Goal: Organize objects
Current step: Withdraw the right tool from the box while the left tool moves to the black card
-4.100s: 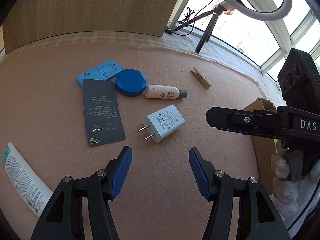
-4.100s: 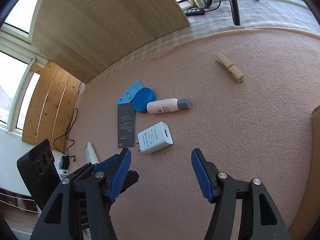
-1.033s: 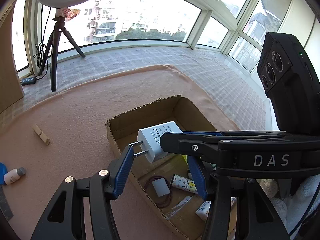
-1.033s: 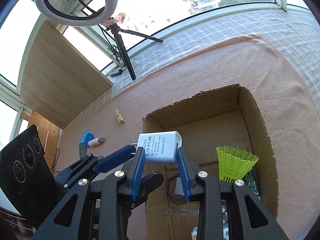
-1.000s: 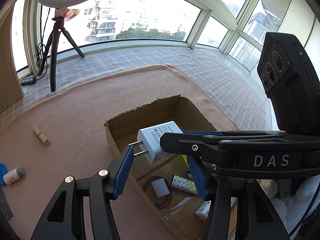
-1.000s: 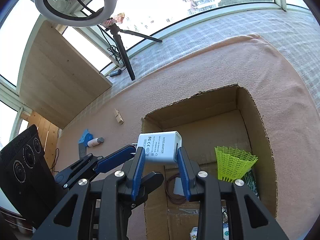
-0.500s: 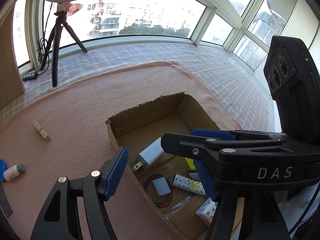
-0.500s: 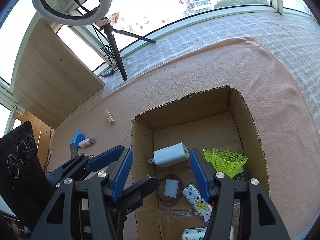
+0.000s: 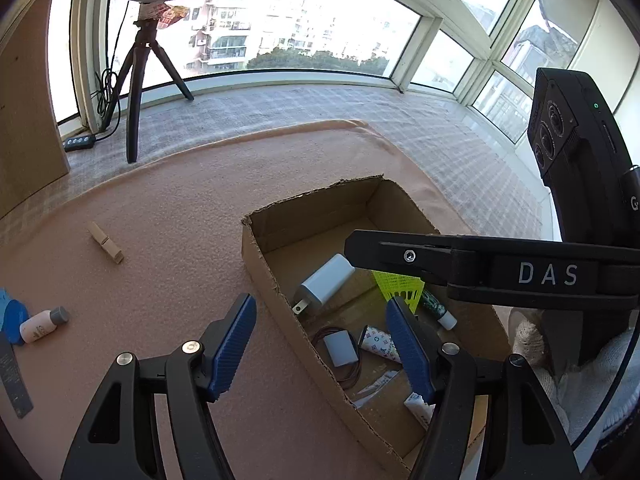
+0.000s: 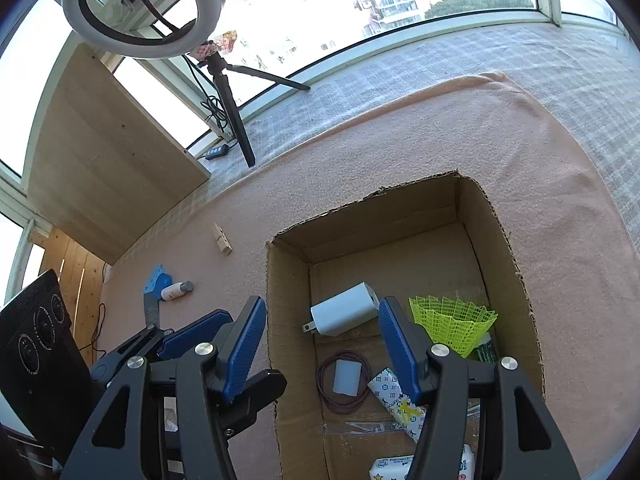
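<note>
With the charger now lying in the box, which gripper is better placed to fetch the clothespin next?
Probably left. The left gripper, fingers apart and empty, sits at the cardboard box wall nearest the wooden clothespin. The right gripper hangs over the box interior, farther away.

Right gripper (image 10: 320,338) open, nothing between the jaws, over the cardboard box (image 10: 502,220). White charger (image 10: 345,315) lies on the box floor, yellow shuttlecock (image 10: 454,322) to its right, cable coil (image 10: 344,376) below. Clothespin (image 10: 221,239) and small bottle (image 10: 176,290) on pink cloth (image 10: 400,140) left of the box.
</note>
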A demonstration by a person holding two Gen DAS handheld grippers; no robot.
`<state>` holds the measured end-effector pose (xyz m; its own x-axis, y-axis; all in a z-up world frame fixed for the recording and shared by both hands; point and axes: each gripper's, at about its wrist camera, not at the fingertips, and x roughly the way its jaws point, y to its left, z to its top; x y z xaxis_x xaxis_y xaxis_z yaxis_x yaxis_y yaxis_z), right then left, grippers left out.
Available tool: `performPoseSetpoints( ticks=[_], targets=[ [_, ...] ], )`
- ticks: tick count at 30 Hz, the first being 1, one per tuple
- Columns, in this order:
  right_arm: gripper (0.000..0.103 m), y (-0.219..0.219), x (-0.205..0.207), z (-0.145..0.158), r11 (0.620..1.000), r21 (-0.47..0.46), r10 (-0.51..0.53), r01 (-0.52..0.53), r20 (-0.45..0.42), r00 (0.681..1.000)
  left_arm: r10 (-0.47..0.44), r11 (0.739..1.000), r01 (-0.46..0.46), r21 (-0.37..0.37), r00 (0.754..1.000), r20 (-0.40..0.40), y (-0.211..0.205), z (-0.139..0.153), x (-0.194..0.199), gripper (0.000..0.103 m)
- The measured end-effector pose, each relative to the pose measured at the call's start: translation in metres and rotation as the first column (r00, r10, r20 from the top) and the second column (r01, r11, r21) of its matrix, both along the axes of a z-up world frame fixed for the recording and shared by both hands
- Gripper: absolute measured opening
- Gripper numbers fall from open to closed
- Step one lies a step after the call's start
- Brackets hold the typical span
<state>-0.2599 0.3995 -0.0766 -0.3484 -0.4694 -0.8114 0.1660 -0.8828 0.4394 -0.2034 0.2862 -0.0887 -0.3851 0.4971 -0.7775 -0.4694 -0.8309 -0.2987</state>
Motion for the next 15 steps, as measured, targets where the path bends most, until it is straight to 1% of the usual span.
performPoseSetpoints(
  ticks=[4, 9, 13, 15],
  targets=[
    [0.055, -0.014, 0.001, 0.001, 1.000, -0.002, 0.021, -0.021, -0.007, 1.000, 0.046, 0.999, -0.046, -0.001, 0.999, 0.016, -0.025, -0.001, 0.006, 0.071],
    [0.055, -0.041, 0.003, 0.002, 0.998, 0.005, 0.066, -0.066, -0.012, 0.998, 0.107, 0.994, -0.107, -0.020, 0.994, 0.030, -0.065, -0.007, 0.017, 0.071],
    [0.055, -0.070, 0.003, 0.001, 0.993, 0.012, 0.114, -0.114, -0.010, 0.993, 0.168, 0.986, -0.167, -0.024, 0.985, 0.042, -0.100, -0.011, 0.027, 0.071],
    [0.055, -0.087, 0.002, 0.002, 0.990, 0.017, 0.142, -0.142, -0.008, 0.990, 0.205, 0.978, -0.203, -0.037, 0.978, 0.045, -0.119, -0.014, 0.031, 0.071]
  ],
)
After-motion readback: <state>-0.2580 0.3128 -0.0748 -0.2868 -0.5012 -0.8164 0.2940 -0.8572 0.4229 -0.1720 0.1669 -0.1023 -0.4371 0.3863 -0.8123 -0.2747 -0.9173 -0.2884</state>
